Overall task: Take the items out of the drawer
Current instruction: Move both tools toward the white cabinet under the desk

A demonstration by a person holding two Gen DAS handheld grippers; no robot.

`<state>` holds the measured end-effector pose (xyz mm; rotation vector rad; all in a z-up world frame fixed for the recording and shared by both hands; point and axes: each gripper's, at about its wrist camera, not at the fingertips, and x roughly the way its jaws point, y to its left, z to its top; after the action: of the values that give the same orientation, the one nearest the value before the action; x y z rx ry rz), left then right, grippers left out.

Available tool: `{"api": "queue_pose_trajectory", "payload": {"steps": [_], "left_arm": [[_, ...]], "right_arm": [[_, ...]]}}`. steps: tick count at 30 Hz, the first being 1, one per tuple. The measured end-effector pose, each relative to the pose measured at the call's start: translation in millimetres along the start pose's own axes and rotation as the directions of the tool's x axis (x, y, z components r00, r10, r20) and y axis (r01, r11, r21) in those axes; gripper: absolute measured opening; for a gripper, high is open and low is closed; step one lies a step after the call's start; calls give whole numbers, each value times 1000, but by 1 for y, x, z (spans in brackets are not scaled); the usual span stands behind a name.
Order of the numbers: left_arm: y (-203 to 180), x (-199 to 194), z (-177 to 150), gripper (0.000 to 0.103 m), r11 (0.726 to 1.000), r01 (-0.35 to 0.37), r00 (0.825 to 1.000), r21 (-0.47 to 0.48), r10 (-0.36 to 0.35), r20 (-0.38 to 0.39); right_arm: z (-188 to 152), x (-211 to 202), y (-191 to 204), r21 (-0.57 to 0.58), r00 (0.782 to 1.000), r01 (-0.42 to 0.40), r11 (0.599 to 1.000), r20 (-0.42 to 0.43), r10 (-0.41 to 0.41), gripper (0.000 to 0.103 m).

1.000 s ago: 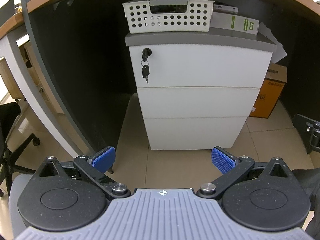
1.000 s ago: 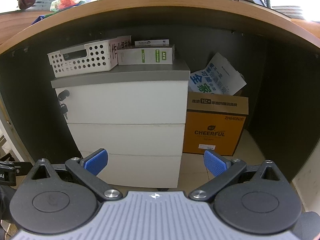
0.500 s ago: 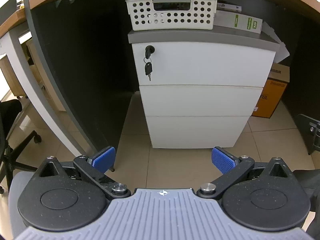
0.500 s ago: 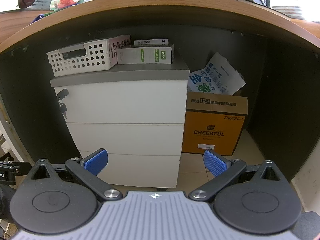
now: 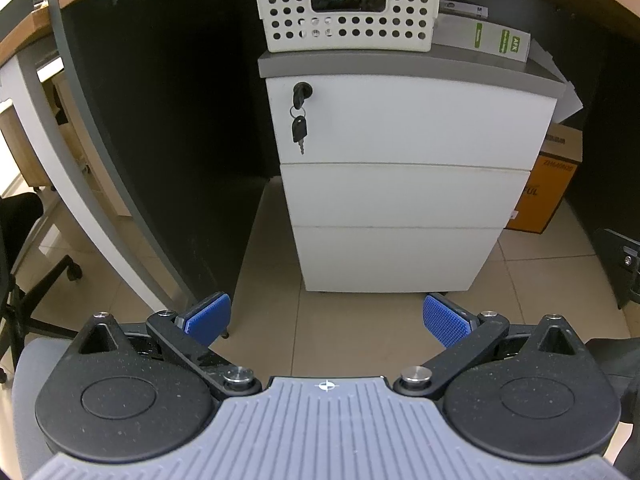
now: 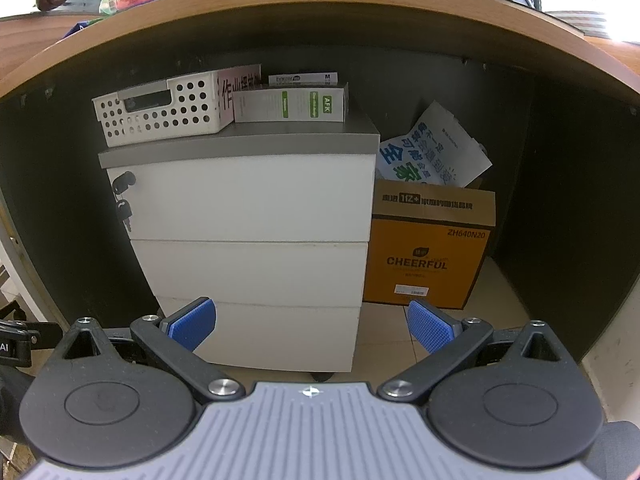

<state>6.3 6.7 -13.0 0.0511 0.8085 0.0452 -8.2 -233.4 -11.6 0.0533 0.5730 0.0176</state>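
Note:
A white three-drawer cabinet (image 5: 404,196) with a grey top stands under the desk; it also shows in the right wrist view (image 6: 252,240). All three drawers are shut. A key (image 5: 300,94) sits in the top drawer's lock with a second key hanging below. My left gripper (image 5: 326,318) is open and empty, some way in front of the cabinet above the floor. My right gripper (image 6: 310,326) is open and empty, facing the cabinet's lower right part. The drawers' contents are hidden.
A white perforated basket (image 5: 348,20) and white-green boxes (image 6: 292,104) sit on the cabinet top. An orange cardboard box (image 6: 430,252) stands right of the cabinet. The wooden desk top (image 6: 320,16) arches overhead. A chair base (image 5: 32,300) is at left.
The left gripper's view has shifted left and down, so the cabinet sits further right and looks slightly nearer. The right view has barely changed. Both grippers stay open.

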Motion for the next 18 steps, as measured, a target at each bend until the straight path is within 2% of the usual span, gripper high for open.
{"api": "queue_pose_trajectory", "payload": {"steps": [18], "left_arm": [[3,26,2,103,1000,0,999,2,0,-37]], "right_arm": [[-4,22,5,-2,999,3,1000,-43,-3,103]]}}
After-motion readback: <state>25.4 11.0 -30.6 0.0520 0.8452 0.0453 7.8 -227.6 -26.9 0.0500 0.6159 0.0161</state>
